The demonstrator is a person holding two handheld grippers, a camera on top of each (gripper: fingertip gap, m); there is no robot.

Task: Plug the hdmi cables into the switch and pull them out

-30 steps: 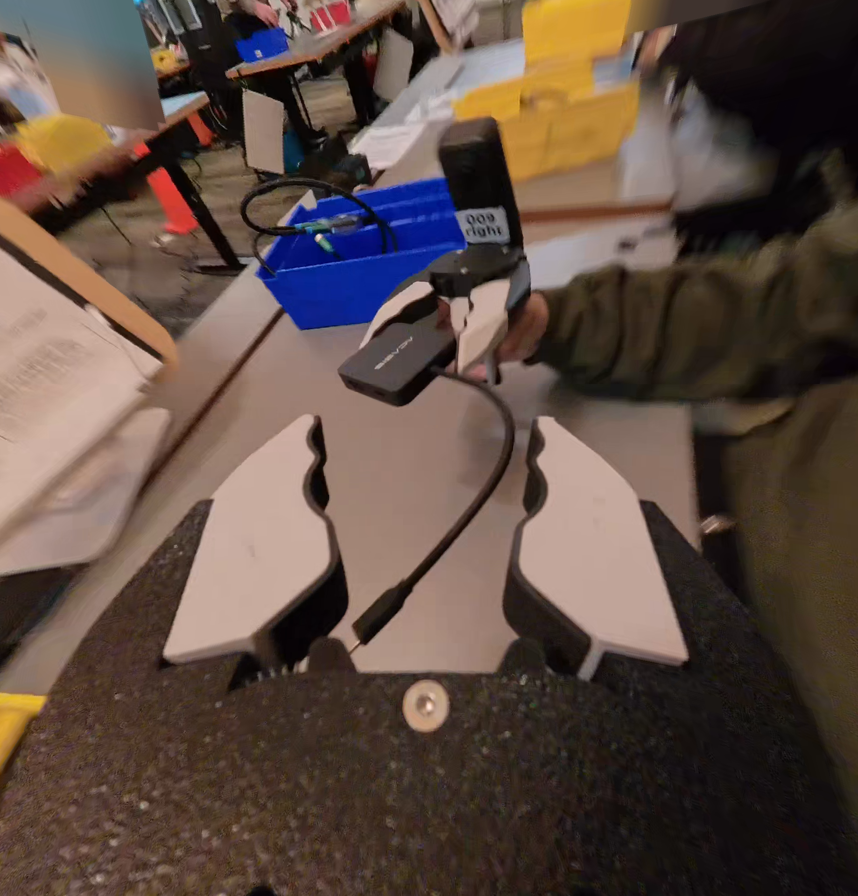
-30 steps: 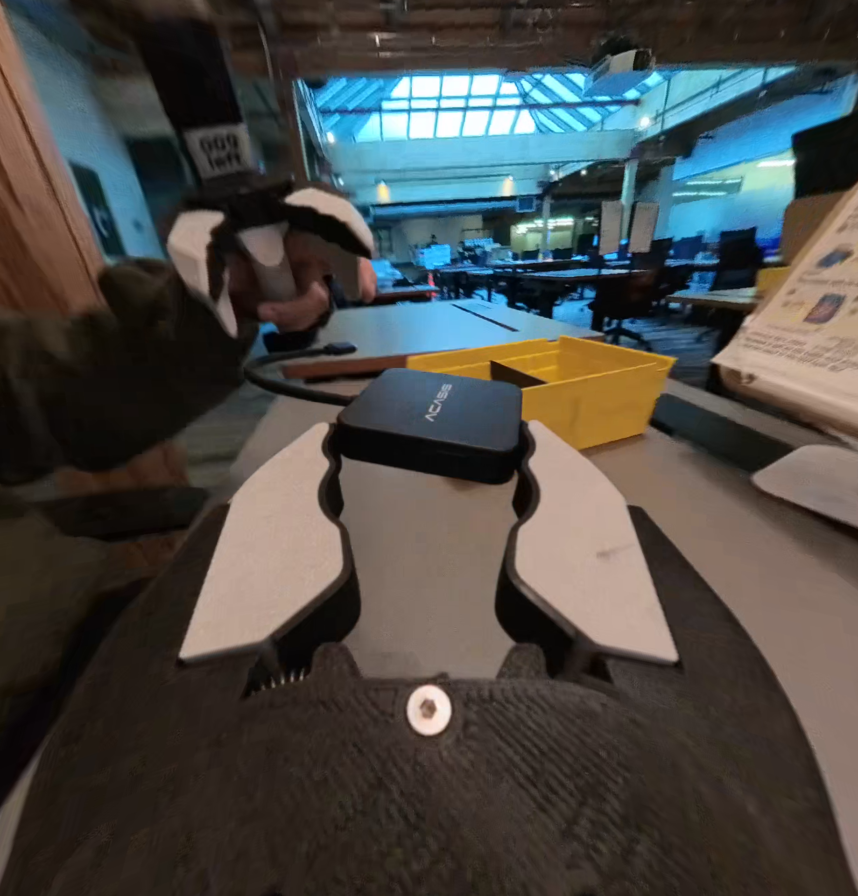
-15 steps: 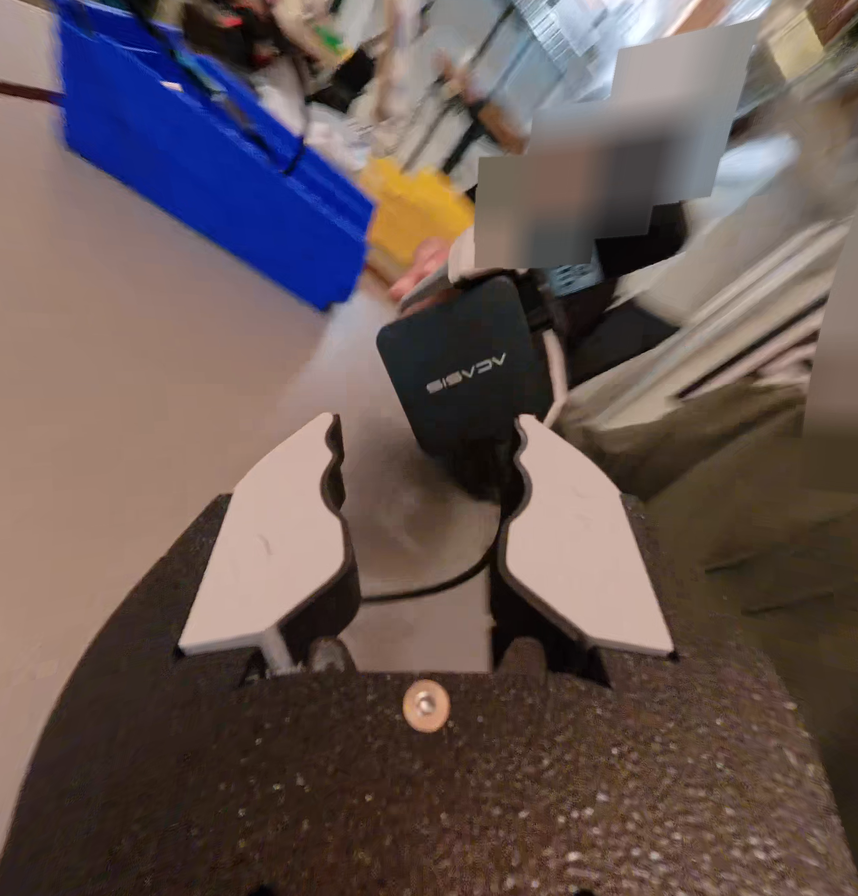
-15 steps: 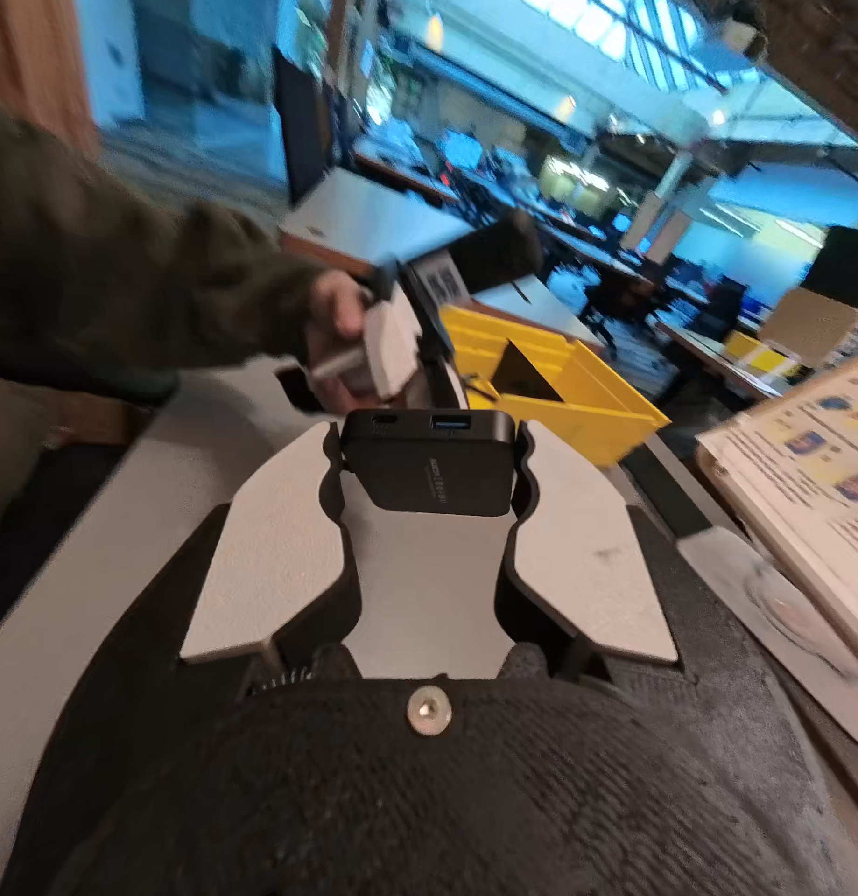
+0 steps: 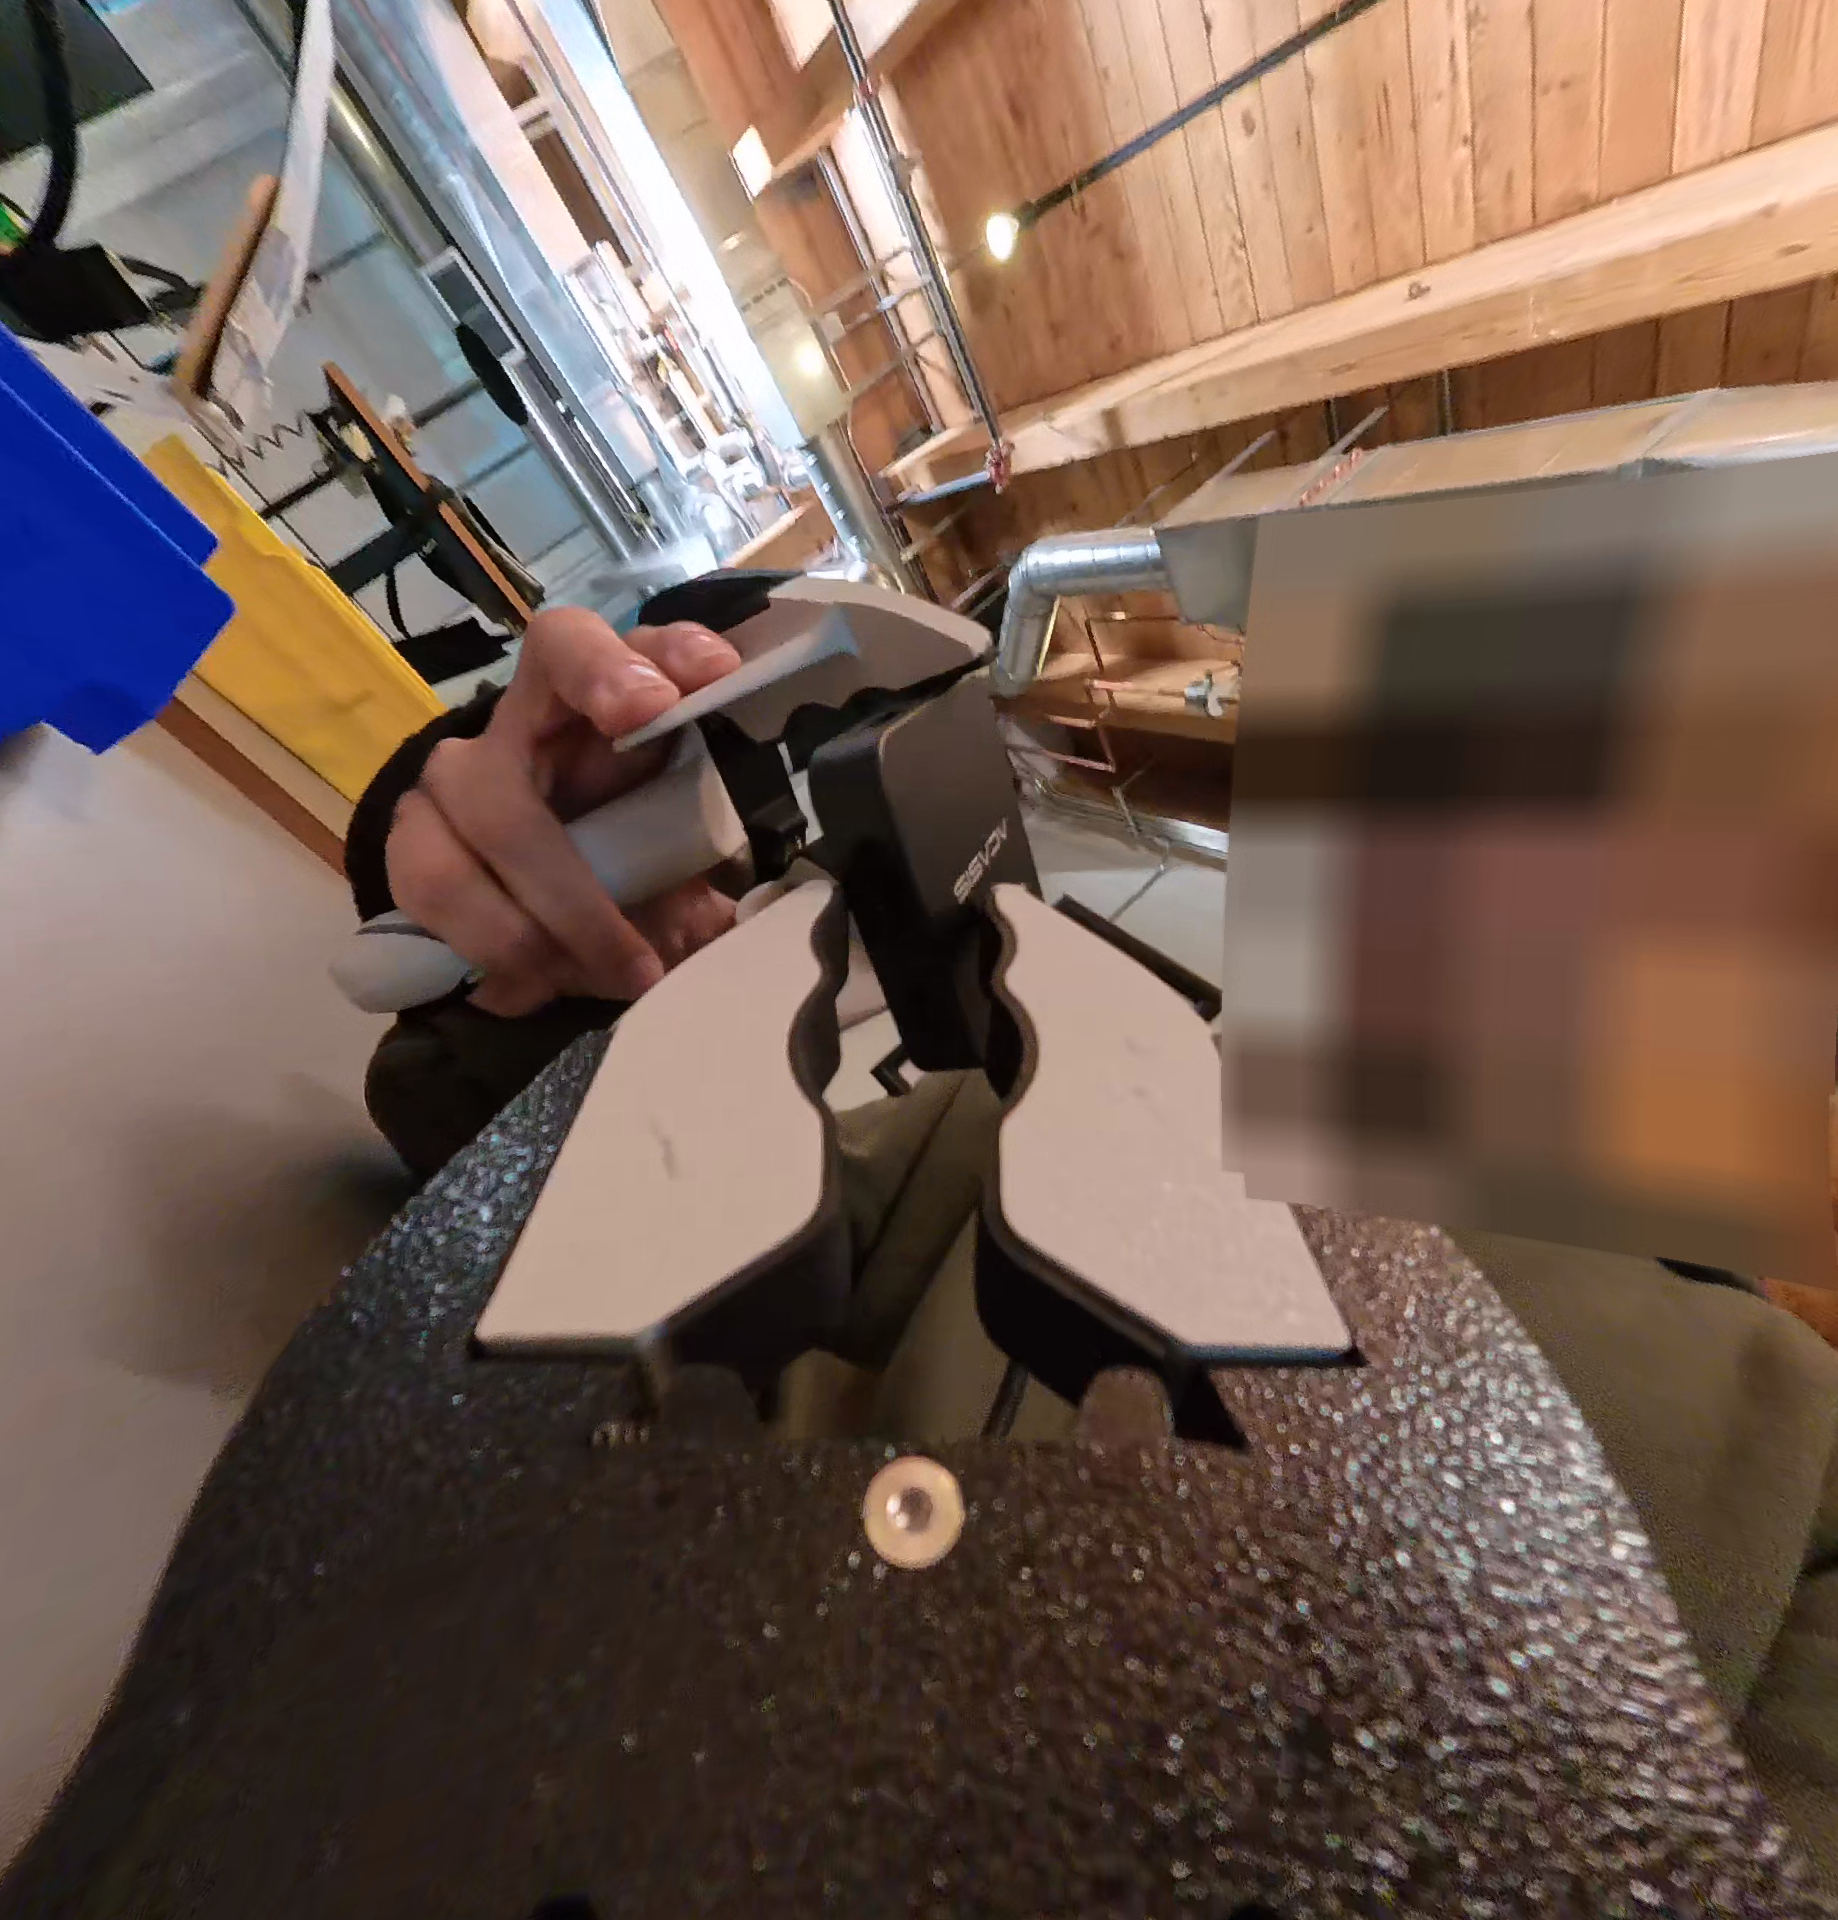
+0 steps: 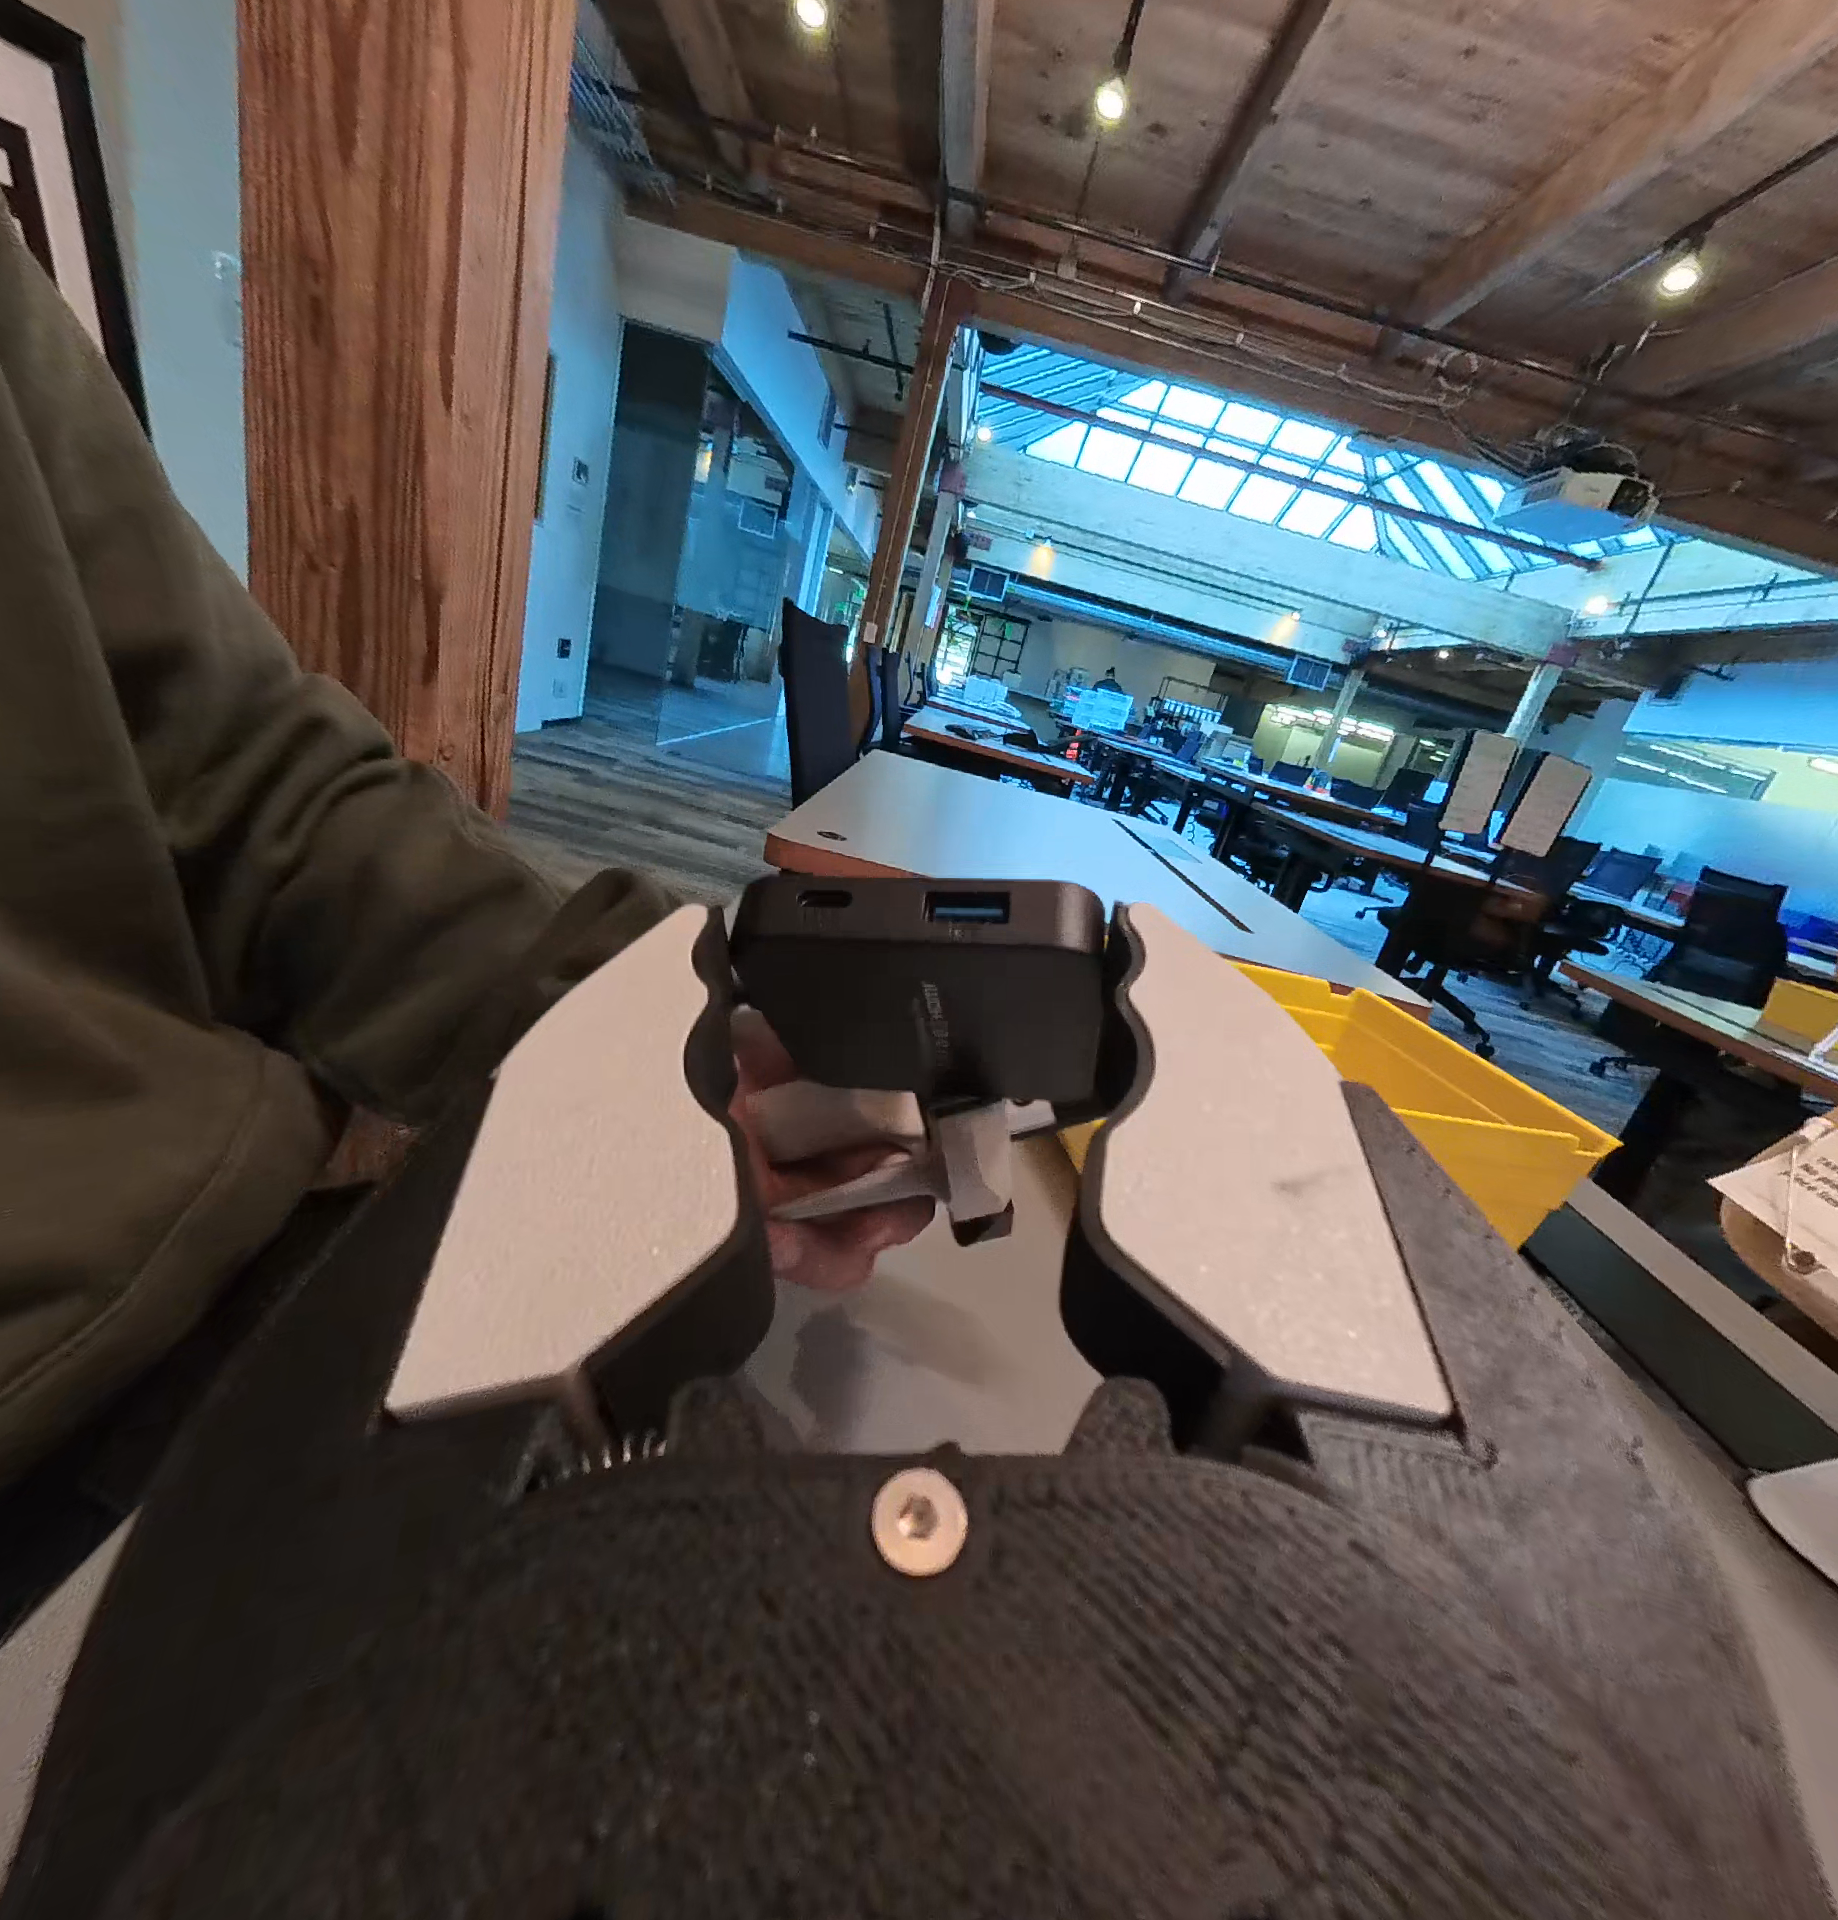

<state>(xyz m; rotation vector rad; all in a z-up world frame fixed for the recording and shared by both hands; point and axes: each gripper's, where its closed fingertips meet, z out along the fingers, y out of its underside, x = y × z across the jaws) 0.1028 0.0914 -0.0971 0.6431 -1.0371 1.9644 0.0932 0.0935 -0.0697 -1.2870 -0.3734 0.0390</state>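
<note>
Both grippers clamped on the switch, held above the table.

Your right gripper (image 6: pixel 920 971) gripped the black switch (image 6: pixel 920 997) across its sides; your left gripper (image 5: pixel 910 940) pinched its cable end. Pale lettering marked its casing.

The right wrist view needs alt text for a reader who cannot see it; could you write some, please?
The right gripper has its jaws shut on a small black rectangular switch box, held above a grey table. A person's olive-green sleeve fills the left, and yellow plastic bins sit to the right.
</note>
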